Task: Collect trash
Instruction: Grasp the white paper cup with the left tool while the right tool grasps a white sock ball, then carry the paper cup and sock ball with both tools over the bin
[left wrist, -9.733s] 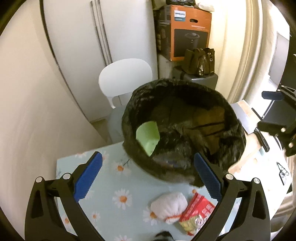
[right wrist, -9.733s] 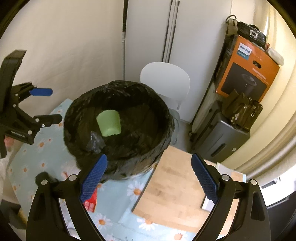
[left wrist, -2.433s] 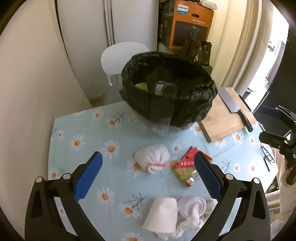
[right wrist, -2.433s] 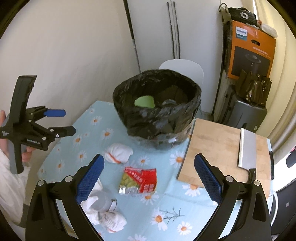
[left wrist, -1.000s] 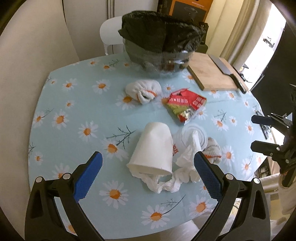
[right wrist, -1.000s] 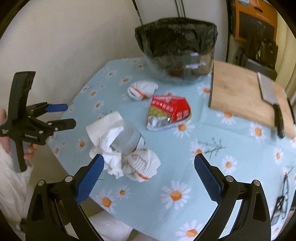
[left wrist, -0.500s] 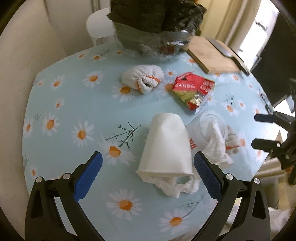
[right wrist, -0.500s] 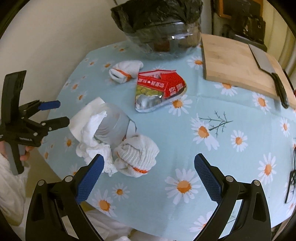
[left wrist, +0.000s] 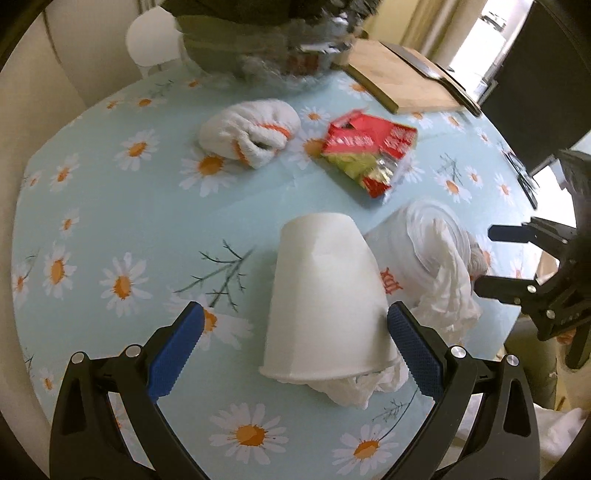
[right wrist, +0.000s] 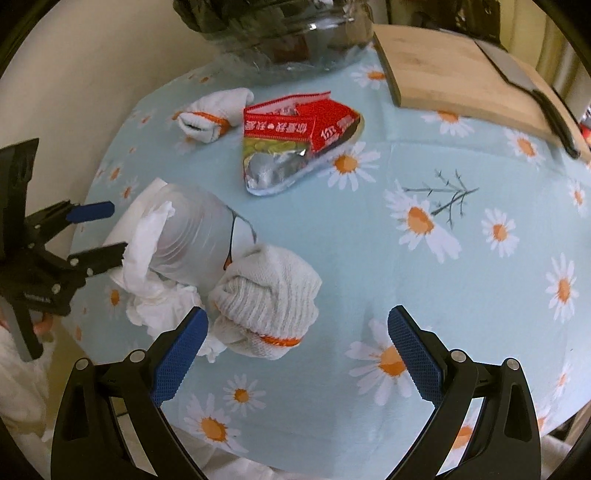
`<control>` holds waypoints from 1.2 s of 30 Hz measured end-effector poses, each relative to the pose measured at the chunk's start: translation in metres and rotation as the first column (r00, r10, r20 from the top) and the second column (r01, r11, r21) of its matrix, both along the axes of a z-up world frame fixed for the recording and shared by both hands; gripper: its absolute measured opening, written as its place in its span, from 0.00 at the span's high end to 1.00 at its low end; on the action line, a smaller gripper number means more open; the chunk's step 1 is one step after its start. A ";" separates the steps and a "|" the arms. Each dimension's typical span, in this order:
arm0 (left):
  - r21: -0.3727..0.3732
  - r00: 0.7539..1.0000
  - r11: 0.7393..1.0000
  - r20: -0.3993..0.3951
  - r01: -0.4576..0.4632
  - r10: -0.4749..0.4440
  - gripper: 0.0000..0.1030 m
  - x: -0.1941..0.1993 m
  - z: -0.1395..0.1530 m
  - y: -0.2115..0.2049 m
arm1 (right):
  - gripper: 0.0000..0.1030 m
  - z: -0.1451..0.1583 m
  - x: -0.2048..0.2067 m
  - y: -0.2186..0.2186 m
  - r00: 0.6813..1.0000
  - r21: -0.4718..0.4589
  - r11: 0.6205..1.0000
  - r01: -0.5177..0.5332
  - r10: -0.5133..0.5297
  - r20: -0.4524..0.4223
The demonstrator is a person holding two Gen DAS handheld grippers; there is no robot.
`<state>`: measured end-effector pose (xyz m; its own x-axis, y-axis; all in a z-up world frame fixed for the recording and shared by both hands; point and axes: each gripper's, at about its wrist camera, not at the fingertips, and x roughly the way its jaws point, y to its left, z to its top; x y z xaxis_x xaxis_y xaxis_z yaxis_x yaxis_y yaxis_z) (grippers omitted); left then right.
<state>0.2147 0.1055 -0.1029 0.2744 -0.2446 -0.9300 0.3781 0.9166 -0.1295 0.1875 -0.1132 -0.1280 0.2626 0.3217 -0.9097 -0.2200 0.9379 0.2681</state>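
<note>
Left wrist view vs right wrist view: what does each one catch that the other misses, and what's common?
Left only: the white paper cup's full side between the open left gripper fingers, tissue under its rim, and a white chair.

Right only: the rolled glove up close before the open right gripper, and the snack wrapper's foil inside.

Both: that wrapper, the far glove, clear plastic cup, cutting board, knife, bin.

Bare tablecloth (left wrist: 92, 206) left of paper cup (left wrist: 325, 306); tissue (left wrist: 447, 273) crowding right.
</note>
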 end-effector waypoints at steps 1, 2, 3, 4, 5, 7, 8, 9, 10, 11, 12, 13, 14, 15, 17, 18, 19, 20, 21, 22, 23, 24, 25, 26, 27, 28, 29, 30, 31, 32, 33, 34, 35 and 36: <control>0.004 1.000 1.000 0.001 0.011 -0.011 0.06 -0.001 -0.002 -0.001 | 0.09 -0.002 0.000 0.000 1.000 0.003 1.000 0.010 -0.010 -0.009; 0.013 1.000 1.000 0.007 0.024 -0.024 0.08 -0.001 -0.004 -0.003 | 0.09 -0.005 0.001 0.000 1.000 0.012 1.000 0.017 -0.016 -0.018; 0.015 0.999 0.999 0.010 0.041 -0.041 0.10 -0.002 -0.006 -0.005 | 0.09 -0.006 0.000 0.001 0.999 0.023 1.000 0.021 -0.020 -0.025; 0.014 0.999 0.999 0.003 0.050 -0.050 0.14 -0.002 -0.008 -0.006 | 0.10 -0.007 0.000 0.001 0.999 0.031 0.999 0.028 -0.027 -0.027; 0.010 0.998 0.998 -0.012 0.062 -0.062 0.18 -0.001 -0.011 -0.007 | 0.11 -0.008 -0.001 0.001 0.999 0.032 0.999 0.035 -0.034 -0.026; -0.001 0.996 0.997 -0.044 0.081 -0.081 0.25 -0.001 -0.017 -0.008 | 0.17 -0.006 -0.002 0.002 0.999 0.036 0.998 0.043 -0.043 -0.022; -0.005 0.995 0.996 -0.048 0.087 -0.087 0.27 -0.001 -0.018 -0.008 | 0.32 -0.007 -0.002 0.003 0.999 0.038 0.998 0.041 -0.040 -0.026; -0.012 0.995 0.996 -0.048 0.089 -0.089 0.27 0.000 -0.018 -0.007 | 0.35 -0.007 -0.001 0.003 0.999 0.049 0.998 0.036 -0.034 -0.036; -0.019 0.995 0.996 -0.048 0.089 -0.090 0.27 0.000 -0.018 -0.006 | 0.40 -0.008 -0.001 0.004 0.998 0.063 0.997 0.036 -0.033 -0.045; -0.022 0.995 0.996 -0.048 0.088 -0.089 0.27 0.001 -0.017 -0.004 | 0.48 -0.009 -0.001 0.004 0.998 0.078 0.996 0.035 -0.031 -0.054; -0.026 0.994 0.996 -0.054 0.090 -0.091 0.27 0.002 -0.017 -0.003 | 0.49 -0.009 -0.001 0.005 0.998 0.084 0.996 0.032 -0.028 -0.055; -0.025 0.994 0.995 -0.058 0.091 -0.093 0.27 0.002 -0.016 -0.002 | 0.50 -0.008 -0.001 0.006 0.998 0.079 0.996 0.031 -0.027 -0.049; -0.020 0.994 0.996 -0.057 0.091 -0.092 0.27 0.003 -0.016 -0.001 | 0.52 -0.007 -0.001 0.008 0.999 0.075 0.997 0.026 -0.023 -0.046; -0.013 0.994 0.996 -0.054 0.093 -0.094 0.27 0.003 -0.015 0.000 | 0.53 -0.006 -0.002 0.009 0.999 0.072 0.997 0.017 -0.014 -0.043; 0.001 0.994 0.995 -0.045 0.099 -0.099 0.27 0.003 -0.012 0.001 | 0.56 -0.003 -0.003 0.010 0.999 0.063 0.998 -0.002 0.004 -0.036; 0.008 0.994 0.995 -0.037 0.100 -0.099 0.27 0.002 -0.010 0.002 | 0.56 -0.001 -0.003 0.011 0.999 0.058 0.998 -0.007 0.009 -0.033; 0.011 0.994 0.995 -0.034 0.100 -0.099 0.27 0.003 -0.008 0.003 | 0.56 0.001 -0.003 0.010 1.000 0.054 0.998 -0.012 0.014 -0.028; 0.012 0.994 0.995 -0.033 0.101 -0.101 0.27 0.003 -0.006 0.004 | 0.57 0.003 -0.002 0.010 1.000 0.053 0.998 -0.015 0.016 -0.025; 0.016 0.995 0.995 -0.031 0.098 -0.098 0.27 0.002 -0.004 0.004 | 0.57 0.005 -0.002 0.008 1.000 0.055 0.998 -0.016 0.018 -0.025; 0.020 0.995 0.995 -0.029 0.095 -0.095 0.27 0.002 -0.003 0.005 | 0.57 0.008 -0.001 0.006 1.000 0.058 0.998 -0.016 0.018 -0.025; 0.025 0.995 0.995 -0.029 0.096 -0.095 0.27 0.002 -0.002 0.005 | 0.57 0.011 0.000 0.004 1.000 0.056 0.998 -0.013 0.014 -0.022; 0.026 0.995 0.995 -0.026 0.096 -0.095 0.27 0.002 0.000 0.005 | 0.57 0.012 0.000 0.001 1.000 0.053 0.999 -0.011 0.012 -0.020; 0.025 0.995 0.995 -0.026 0.094 -0.093 0.27 0.001 0.001 0.006 | 0.57 0.015 0.001 -0.001 1.000 0.047 0.999 -0.012 0.013 -0.015; 0.026 0.996 0.996 -0.029 0.090 -0.089 0.27 0.001 0.002 0.007 | 0.57 0.018 0.001 -0.003 1.000 0.043 0.999 -0.013 0.013 -0.009; 0.029 0.996 0.996 -0.030 0.083 -0.082 0.27 0.002 0.003 0.008 | 0.57 0.021 0.002 -0.006 1.000 0.043 0.999 -0.014 0.015 -0.008; 0.034 0.997 0.997 -0.029 0.074 -0.073 0.27 0.002 0.003 0.007 | 0.57 0.023 0.004 -0.010 1.000 0.041 0.999 -0.017 0.017 -0.006; 0.039 0.998 0.997 -0.028 0.062 -0.061 0.27 0.003 0.004 0.008 | 0.57 0.027 0.004 -0.013 1.000 0.036 0.999 -0.019 0.019 -0.001; 0.042 0.998 0.998 -0.026 0.052 -0.051 0.27 0.003 0.005 0.008 | 0.57 0.030 0.006 -0.018 1.000 0.030 0.999 -0.023 0.022 0.004; 0.041 0.999 0.999 -0.021 0.034 -0.033 0.27 0.004 0.008 0.009 | 0.57 0.034 0.008 -0.021 1.000 0.027 0.999 -0.028 0.028 0.010; 0.039 1.000 0.999 -0.012 0.019 -0.018 0.27 0.005 0.012 0.010 | 0.57 0.036 0.010 -0.024 0.999 0.026 0.999 -0.032 0.032 0.013; 0.037 1.000 0.999 -0.002 -0.001 0.001 0.27 0.005 0.016 0.010 | 0.57 0.040 0.013 -0.028 0.999 0.025 0.999 -0.036 0.036 0.018; 0.032 1.000 0.999 0.006 -0.019 0.019 0.27 0.006 0.020 0.010 | 0.57 0.044 0.017 -0.033 0.999 0.023 0.999 -0.043 0.042 0.028; 0.027 0.999 0.999 0.015 -0.035 0.035 0.27 0.006 0.023 0.010 | 0.57 0.047 0.019 -0.035 0.998 0.022 0.999 -0.049 0.048 0.032; 0.023 0.998 0.999 0.027 -0.048 0.048 0.27 0.006 0.027 0.009 | 0.57 0.050 0.023 -0.037 0.998 0.021 0.998 -0.057 0.056 0.034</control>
<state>0.2210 0.1149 -0.0757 0.3100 -0.2086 -0.9276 0.3365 0.9366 -0.0981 0.2104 -0.1506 -0.0781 0.2739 0.3567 -0.8931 -0.2816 0.9177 0.2802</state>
